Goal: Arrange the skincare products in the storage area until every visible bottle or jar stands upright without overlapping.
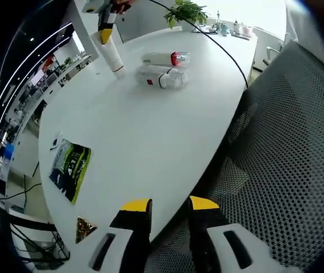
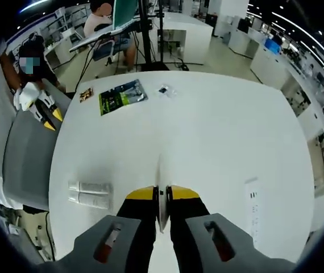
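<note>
In the left gripper view, the left gripper hangs off the near edge of the white counter, above a mesh chair; its yellow-tipped jaws are apart and hold nothing. Far across the counter, the right gripper pinches a white tube by its top, and the tube leans. Two bottles lie on their sides just beside it. In the right gripper view, the right gripper is squeezed on the tube's flat end, and the two bottles lie near the counter edge. To do this well, I think the tube should be tipped straight, set down away from the bottles, then let go slowly.
</note>
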`<state>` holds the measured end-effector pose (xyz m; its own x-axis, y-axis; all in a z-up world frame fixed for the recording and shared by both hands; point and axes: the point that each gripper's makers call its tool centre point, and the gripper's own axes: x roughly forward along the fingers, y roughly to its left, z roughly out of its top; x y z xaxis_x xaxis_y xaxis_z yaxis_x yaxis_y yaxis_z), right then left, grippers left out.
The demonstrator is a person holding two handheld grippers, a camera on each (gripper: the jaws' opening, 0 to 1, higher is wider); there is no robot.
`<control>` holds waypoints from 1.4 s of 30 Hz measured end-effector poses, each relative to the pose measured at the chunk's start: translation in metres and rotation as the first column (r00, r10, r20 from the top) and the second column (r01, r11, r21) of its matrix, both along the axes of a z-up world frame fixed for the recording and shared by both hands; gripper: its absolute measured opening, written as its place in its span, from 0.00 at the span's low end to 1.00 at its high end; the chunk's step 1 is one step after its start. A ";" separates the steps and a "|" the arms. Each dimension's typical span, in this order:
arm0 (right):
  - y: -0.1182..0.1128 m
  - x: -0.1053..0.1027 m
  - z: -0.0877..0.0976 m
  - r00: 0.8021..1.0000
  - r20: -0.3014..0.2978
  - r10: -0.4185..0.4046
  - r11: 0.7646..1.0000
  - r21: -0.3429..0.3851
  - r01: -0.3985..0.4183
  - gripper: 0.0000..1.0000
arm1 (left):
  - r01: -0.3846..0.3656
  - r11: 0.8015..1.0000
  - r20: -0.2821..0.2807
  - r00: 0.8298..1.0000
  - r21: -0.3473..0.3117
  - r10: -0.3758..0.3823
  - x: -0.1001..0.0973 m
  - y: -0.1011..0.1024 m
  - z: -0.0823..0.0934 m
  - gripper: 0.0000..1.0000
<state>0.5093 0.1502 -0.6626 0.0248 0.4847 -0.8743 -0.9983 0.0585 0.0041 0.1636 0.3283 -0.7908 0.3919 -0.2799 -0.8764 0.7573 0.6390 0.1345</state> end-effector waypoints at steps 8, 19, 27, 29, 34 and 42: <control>-0.005 0.005 -0.001 0.999 -0.036 -0.001 1.000 0.005 0.002 0.08 | -0.001 1.000 0.000 1.000 -0.002 0.001 0.000 -0.001 0.001 0.25; -0.005 0.006 -0.001 0.999 -0.035 -0.012 1.000 0.018 0.012 0.09 | -0.002 1.000 -0.001 1.000 0.000 0.002 0.000 0.000 0.003 0.25; -0.008 0.007 0.006 0.997 -0.019 -0.070 0.996 0.059 0.071 0.20 | -0.003 1.000 0.006 1.000 -0.001 0.003 0.001 0.000 0.004 0.26; -0.009 0.006 0.010 0.996 -0.008 -0.086 0.993 0.079 0.087 0.23 | -0.004 1.000 0.009 1.000 -0.004 0.004 0.002 0.000 0.004 0.26; -0.008 0.007 0.029 0.983 0.016 -0.181 0.966 0.188 0.175 0.31 | -0.003 1.000 0.012 1.000 -0.004 0.003 0.002 0.000 0.004 0.26; -0.023 0.003 0.063 0.935 0.054 -0.350 0.878 0.367 0.307 0.44 | 0.002 1.000 0.009 1.000 -0.001 -0.002 0.002 0.000 0.003 0.26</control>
<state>0.5126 0.1274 -0.5991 0.3257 0.7029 -0.6324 -0.9164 0.3992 -0.0284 0.1651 0.3288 -0.7879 0.3993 -0.2816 -0.8725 0.7572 0.6379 0.1406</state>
